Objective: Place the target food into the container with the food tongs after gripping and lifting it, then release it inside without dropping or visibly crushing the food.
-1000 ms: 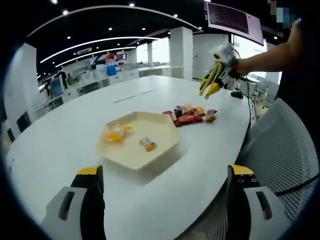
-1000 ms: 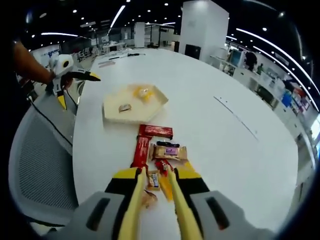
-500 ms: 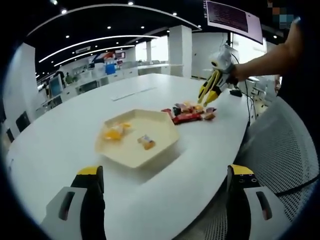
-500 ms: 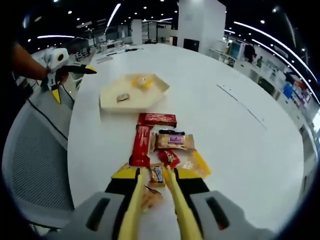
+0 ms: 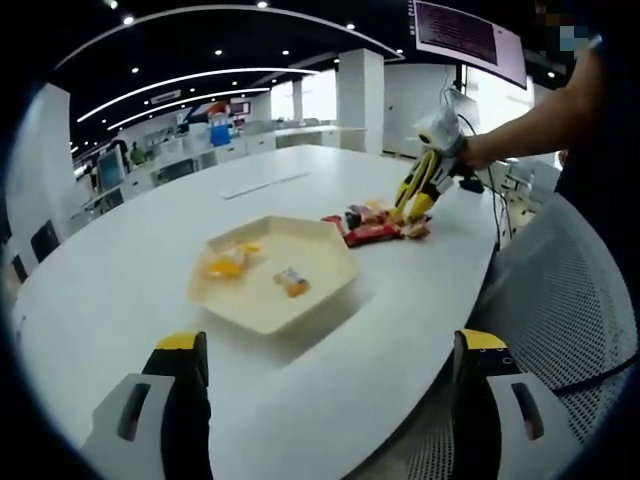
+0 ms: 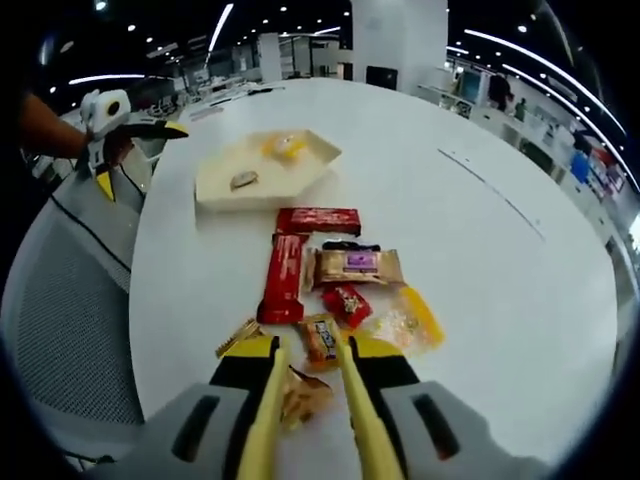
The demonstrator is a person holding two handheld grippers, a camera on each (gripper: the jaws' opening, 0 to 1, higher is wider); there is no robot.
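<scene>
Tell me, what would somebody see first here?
Probably the pile of bright snack packets on the big white table, right ahead of the right gripper and its yellow tongs. Just beyond them sits a pale six-sided tray with a few small treats inside.

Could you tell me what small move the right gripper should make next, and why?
Probably ease the right gripper forward and down so the yellow tongs straddle the small orange snack packet, then close gently. The tong tips flank its near edge, nothing is held yet, and the hexagonal tray lies beyond the pile.
</scene>
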